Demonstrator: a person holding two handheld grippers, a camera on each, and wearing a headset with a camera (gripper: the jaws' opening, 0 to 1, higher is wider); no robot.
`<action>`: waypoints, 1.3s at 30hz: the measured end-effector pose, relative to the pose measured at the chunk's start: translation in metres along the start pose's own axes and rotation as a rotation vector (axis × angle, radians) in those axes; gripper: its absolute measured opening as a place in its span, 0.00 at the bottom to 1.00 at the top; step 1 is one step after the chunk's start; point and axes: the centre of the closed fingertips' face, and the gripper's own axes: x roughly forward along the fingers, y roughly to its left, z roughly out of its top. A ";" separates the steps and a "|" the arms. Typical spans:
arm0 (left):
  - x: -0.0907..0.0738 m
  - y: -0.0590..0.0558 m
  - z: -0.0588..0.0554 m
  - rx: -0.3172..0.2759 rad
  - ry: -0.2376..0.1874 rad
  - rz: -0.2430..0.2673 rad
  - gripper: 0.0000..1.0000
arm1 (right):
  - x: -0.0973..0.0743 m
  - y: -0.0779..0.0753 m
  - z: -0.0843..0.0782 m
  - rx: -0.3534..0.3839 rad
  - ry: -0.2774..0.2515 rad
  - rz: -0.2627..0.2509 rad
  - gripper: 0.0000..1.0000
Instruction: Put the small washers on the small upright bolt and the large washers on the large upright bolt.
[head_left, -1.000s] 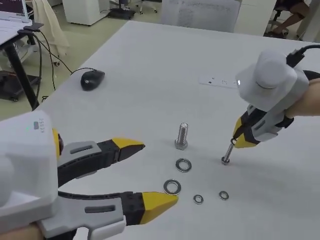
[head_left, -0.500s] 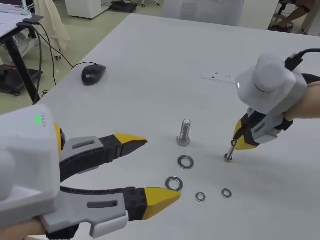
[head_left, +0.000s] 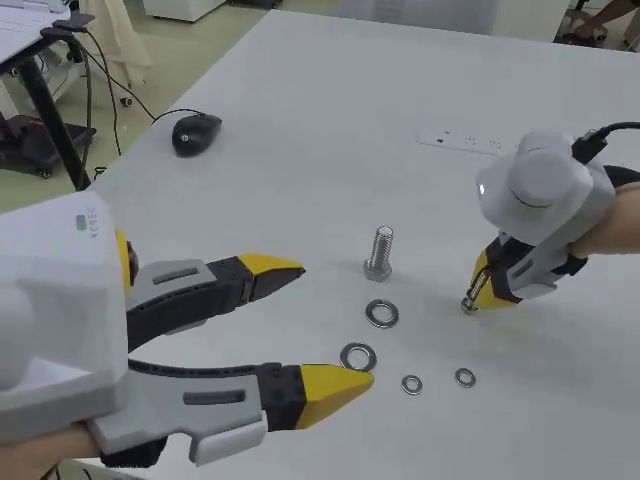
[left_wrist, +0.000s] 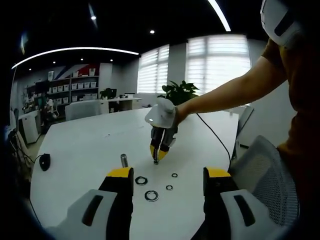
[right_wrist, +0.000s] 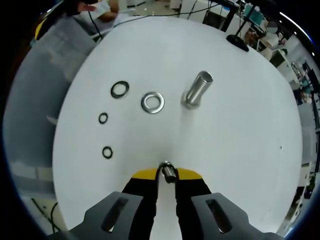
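Right gripper (head_left: 477, 299), pinching the small silver bolt (right_wrist: 168, 171) at centre right, is sinking lower, standing it upright for the steel washers (head_left: 381, 313).

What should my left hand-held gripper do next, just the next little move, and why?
Probably lower the open left hand-held gripper onto the nearest large washer and close on it: that washer lies loose just beyond its tips, while the right hand-held gripper is shut on the small bolt.
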 end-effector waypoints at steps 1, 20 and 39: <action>0.000 0.000 0.000 -0.001 -0.001 0.000 0.55 | 0.001 0.000 0.000 -0.002 -0.003 0.001 0.13; 0.002 -0.001 -0.004 0.021 0.020 -0.005 0.55 | -0.008 0.013 -0.016 0.049 -0.038 -0.031 0.17; -0.009 -0.013 0.010 0.039 -0.012 0.010 0.55 | -0.006 0.070 0.004 0.053 -0.084 0.044 0.17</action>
